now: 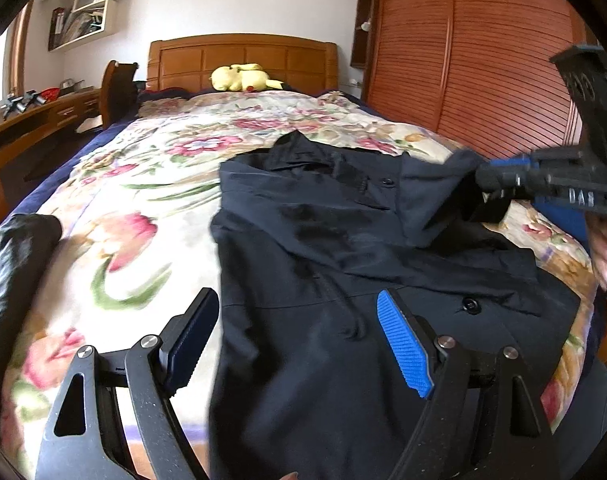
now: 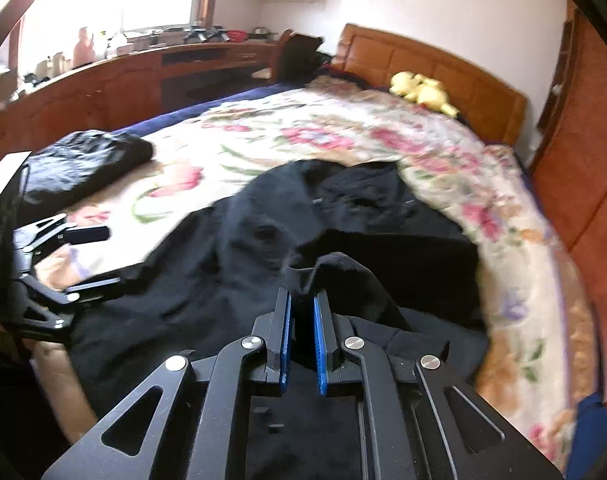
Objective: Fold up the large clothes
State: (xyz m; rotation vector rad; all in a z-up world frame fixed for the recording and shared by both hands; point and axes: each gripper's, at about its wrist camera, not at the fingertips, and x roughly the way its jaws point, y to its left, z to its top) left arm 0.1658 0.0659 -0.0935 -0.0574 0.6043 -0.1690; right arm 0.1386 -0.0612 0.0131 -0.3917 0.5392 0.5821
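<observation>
A dark navy jacket point(image 1: 327, 248) lay spread across the near half of a bed point(image 1: 151, 184) covered with a flowered quilt, its collar end toward the wooden headboard point(image 1: 243, 60) and its hem hanging toward the foot. In the left wrist view the left gripper point(image 1: 299, 344) hovered over the lower part of the jacket with its jaws wide apart and nothing between them; one blue pad point(image 1: 403, 348) stood above the dark cloth near a black button point(image 1: 469, 306), while the other finger was over the jacket's edge where it met the quilt. The right gripper point(image 2: 302, 344) had its jaws drawn narrow and pinched a fold of the jacket's cloth, which rose in a peak just ahead of its fingertips; the same gripper appeared at the right edge of the left wrist view, lifting a corner of the jacket clear of the bed, with part of a hand point(image 1: 603, 256) just below it. A second dark garment point(image 2: 83, 160), bundled up, sat on the quilt well apart from the jacket, toward the side of the bed nearest the long wooden worktop point(image 2: 115, 76) under the window. A yellow plush toy point(image 1: 241, 78) rested against the headboard. A slatted wooden wardrobe point(image 1: 483, 52) stood along the other side of the bed, and wall shelves point(image 1: 83, 8) with books hung above the worktop. Both views were somewhat blurred.
</observation>
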